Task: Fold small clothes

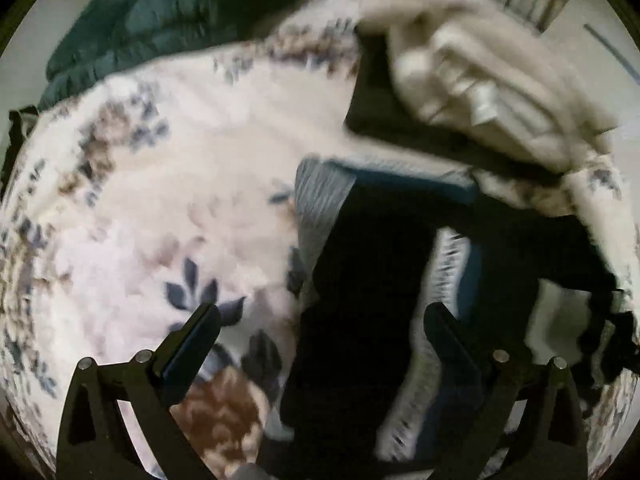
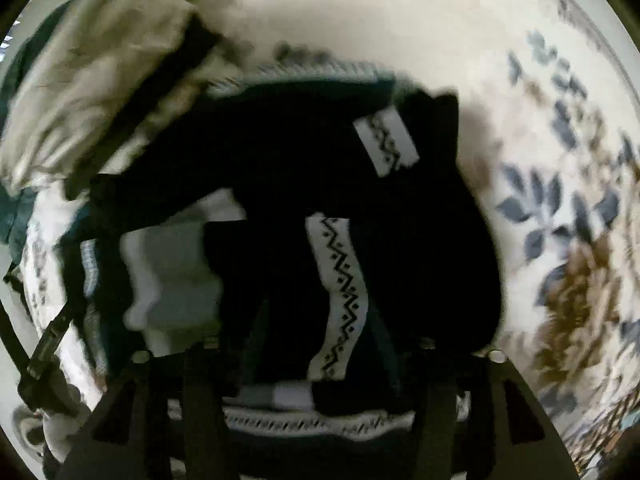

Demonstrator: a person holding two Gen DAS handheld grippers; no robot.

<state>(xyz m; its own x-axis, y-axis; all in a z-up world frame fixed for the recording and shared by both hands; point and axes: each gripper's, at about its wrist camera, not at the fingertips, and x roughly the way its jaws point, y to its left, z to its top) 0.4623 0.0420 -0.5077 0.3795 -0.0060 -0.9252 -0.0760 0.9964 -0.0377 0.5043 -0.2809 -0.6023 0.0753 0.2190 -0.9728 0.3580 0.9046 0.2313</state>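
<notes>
A pile of small dark clothes lies on a floral bedspread (image 1: 152, 184). In the left wrist view a black garment (image 1: 360, 280) with a grey ribbed cuff (image 1: 320, 200) and a white patterned band lies between the fingers of my open left gripper (image 1: 320, 320), which hovers just above it. In the right wrist view a black garment (image 2: 400, 220) with a white zigzag band (image 2: 340, 292) fills the middle. My right gripper (image 2: 316, 356) is open, its dark fingers low in the frame around the pile. A white piece (image 2: 172, 280) lies to the left.
A beige rumpled garment (image 1: 480, 80) lies beyond the pile; it also shows in the right wrist view (image 2: 100, 80). A dark teal quilt (image 1: 180, 12) lies at the far edge of the bed. The floral bedspread (image 2: 560, 200) spreads to the right.
</notes>
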